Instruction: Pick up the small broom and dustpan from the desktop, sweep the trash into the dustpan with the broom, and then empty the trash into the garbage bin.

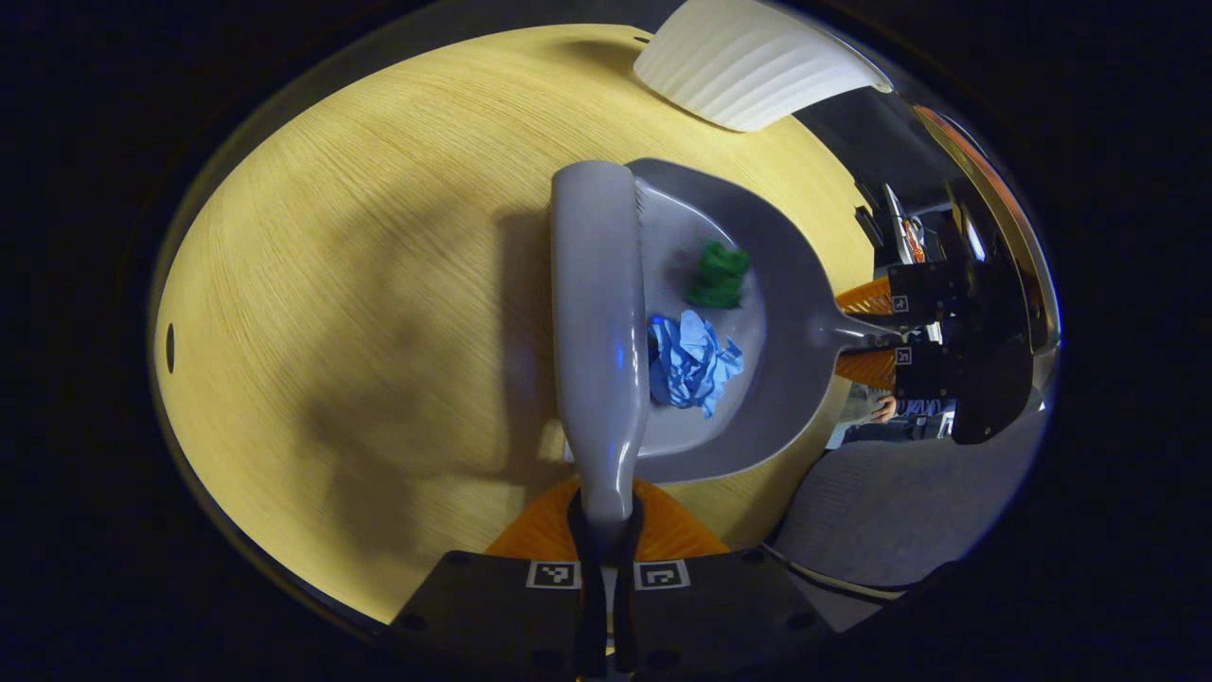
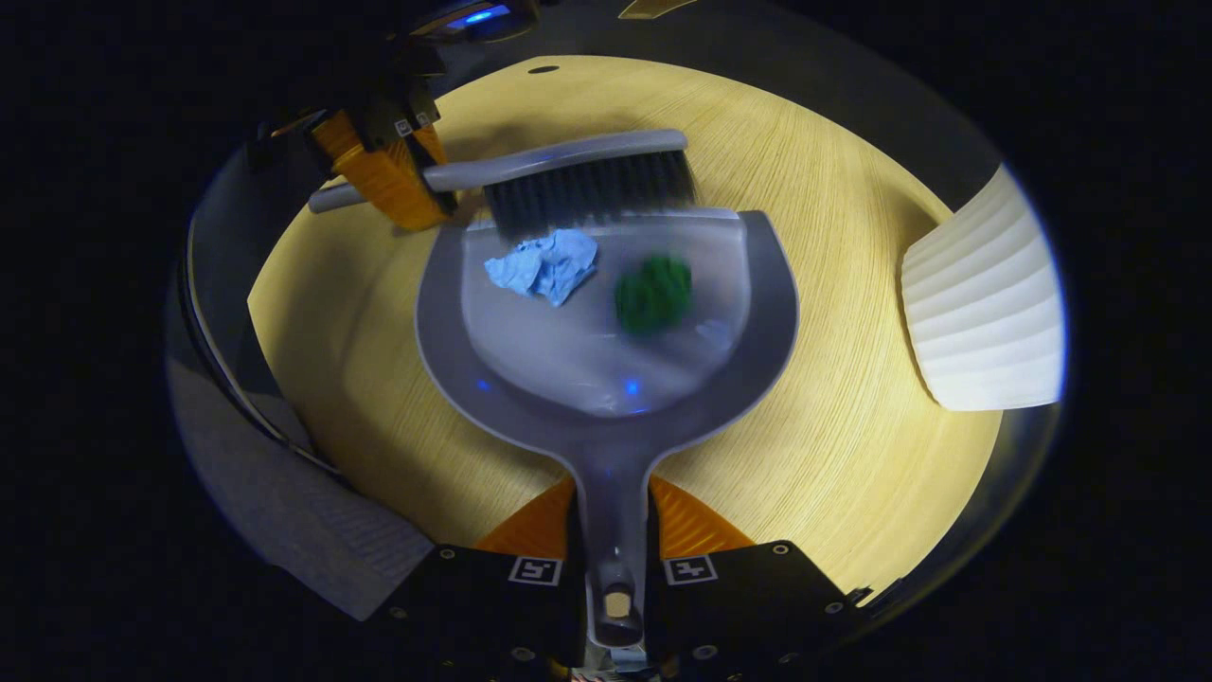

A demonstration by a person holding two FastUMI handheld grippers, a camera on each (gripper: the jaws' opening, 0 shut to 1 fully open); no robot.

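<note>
My left gripper (image 1: 604, 530) is shut on the handle of the grey broom (image 1: 597, 322), whose head lies along the open lip of the grey dustpan (image 1: 786, 379). In the right gripper view the broom (image 2: 568, 161) shows dark bristles (image 2: 592, 194) at the pan's front edge, held by the left gripper (image 2: 398, 175). My right gripper (image 2: 611, 530) is shut on the dustpan's handle (image 2: 611, 493); it appears far right in the left gripper view (image 1: 909, 332). A crumpled blue paper (image 2: 547, 267) and a green wad (image 2: 653, 292) lie inside the dustpan (image 2: 757, 322), which rests on the wooden desktop (image 2: 852, 455).
A white ribbed garbage bin (image 2: 985, 313) stands at the desk's right side, and the bin (image 1: 748, 62) is at the top of the left gripper view. Grey carpet floor (image 1: 890, 511) lies beyond the desk edge. A small dark hole (image 1: 169, 348) marks the desktop.
</note>
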